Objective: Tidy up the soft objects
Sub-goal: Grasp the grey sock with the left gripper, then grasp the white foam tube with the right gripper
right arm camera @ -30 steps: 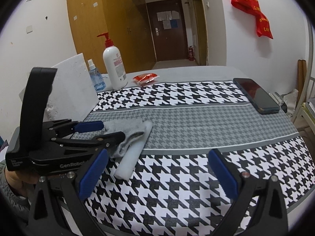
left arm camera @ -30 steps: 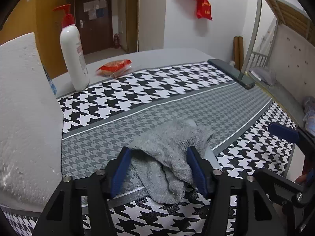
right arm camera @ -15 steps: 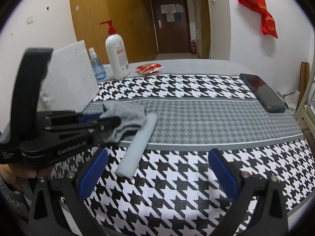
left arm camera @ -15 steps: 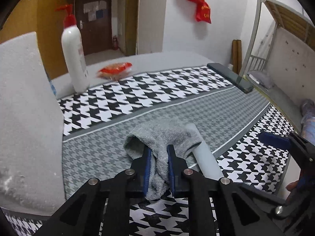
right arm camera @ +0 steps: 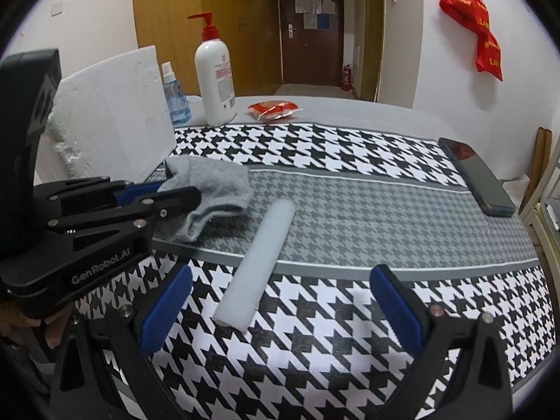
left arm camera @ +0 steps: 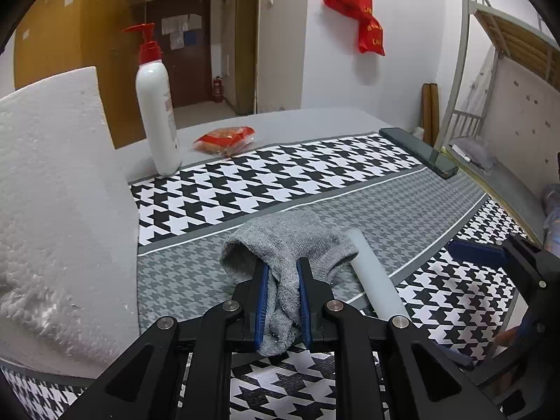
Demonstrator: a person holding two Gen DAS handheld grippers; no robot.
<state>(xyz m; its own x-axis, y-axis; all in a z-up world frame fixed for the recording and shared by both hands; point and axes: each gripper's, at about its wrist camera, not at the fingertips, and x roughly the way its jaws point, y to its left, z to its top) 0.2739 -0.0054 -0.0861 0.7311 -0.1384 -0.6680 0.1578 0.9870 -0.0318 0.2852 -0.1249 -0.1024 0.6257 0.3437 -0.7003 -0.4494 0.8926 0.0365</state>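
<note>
one sock (left arm camera: 290, 245), one foam roll (right arm camera: 257, 259) — two bottles (right arm camera: 214, 73), one phone (right arm camera: 477, 178).

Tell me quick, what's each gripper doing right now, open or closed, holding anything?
Left gripper: closed on the grey sock.
Right gripper: open, holding nothing; the white foam roll lies on the cloth between its fingers.

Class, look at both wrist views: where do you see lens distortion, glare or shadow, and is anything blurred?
Left wrist view: fisheye bends the bunk frame and darkens the corners; the grey sock in the left gripper is sharp. Right wrist view: the cloth's stripes curve, the foam roll casts a soft shadow, the phone shows faint reddish glare; nothing looks motion-blurred.
</note>
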